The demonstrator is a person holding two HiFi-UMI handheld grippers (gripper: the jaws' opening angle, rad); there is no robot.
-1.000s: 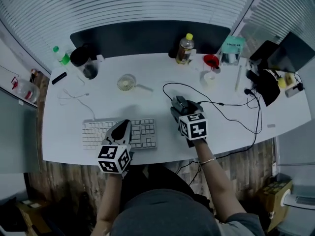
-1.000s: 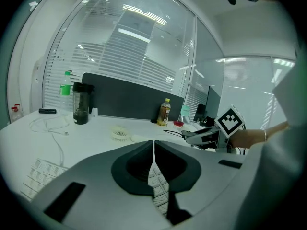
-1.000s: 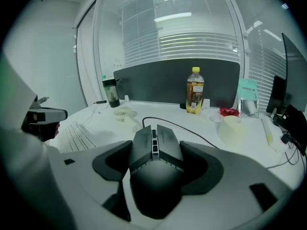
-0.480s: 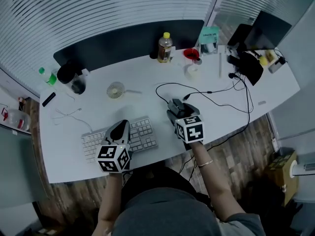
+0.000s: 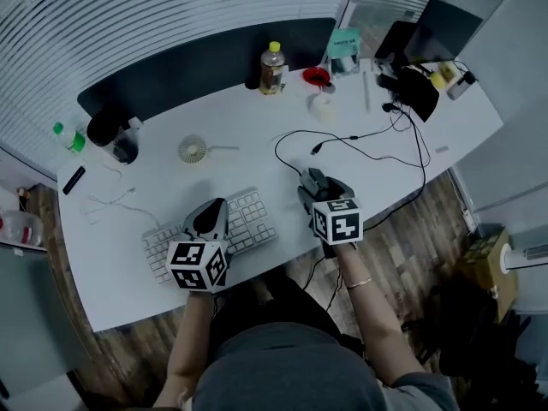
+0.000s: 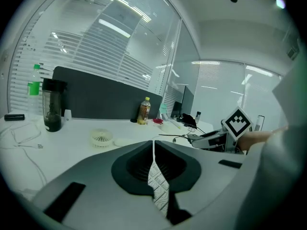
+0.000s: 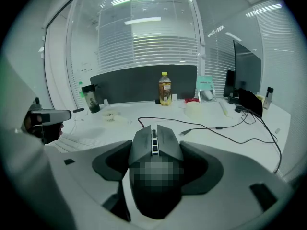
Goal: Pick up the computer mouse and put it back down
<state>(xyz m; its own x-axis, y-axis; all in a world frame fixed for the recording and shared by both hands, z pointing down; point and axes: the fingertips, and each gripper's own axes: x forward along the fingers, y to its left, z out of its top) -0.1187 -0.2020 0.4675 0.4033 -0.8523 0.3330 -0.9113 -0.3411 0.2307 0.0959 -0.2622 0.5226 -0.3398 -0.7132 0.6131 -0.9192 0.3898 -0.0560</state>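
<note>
At lower centre of the head view, the right tool was clamped on the computer mouse, near the tabletop's front edge, just right of the keyboard. Lifted or resting: could not tell. Left tool over the keyboard: jaws pressed together, nothing between.

Computer mouse rear blurred; in head view mostly under right claw. Keyboard middle hidden beneath left claw. Bottle label unreadable.
</note>
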